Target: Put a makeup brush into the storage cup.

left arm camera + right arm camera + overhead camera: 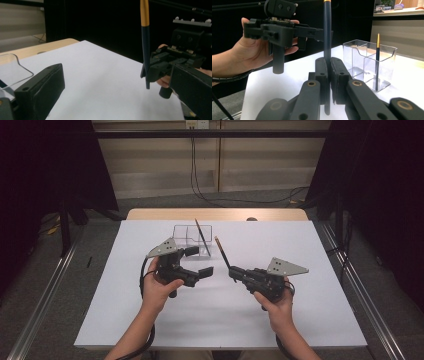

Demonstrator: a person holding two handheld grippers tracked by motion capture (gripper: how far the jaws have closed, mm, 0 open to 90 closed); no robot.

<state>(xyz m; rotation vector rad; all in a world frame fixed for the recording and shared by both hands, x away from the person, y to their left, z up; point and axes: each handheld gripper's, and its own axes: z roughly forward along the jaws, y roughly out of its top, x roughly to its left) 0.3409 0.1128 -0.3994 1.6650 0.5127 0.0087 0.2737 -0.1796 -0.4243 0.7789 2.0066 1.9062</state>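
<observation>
The right claw point(233, 272) was clamped tight on a dark pencil with a yellow end point(222, 252), holding it near its lower end so the shaft pointed up and away from the person, above the white surface point(300, 320). The left claw point(199, 261) stood wide apart with nothing between its jaws, raised just beside the clear plastic holder point(186, 236). A second pencil point(377, 62) leaned inside that holder's right compartment. The two claws faced each other, near but not touching.
</observation>
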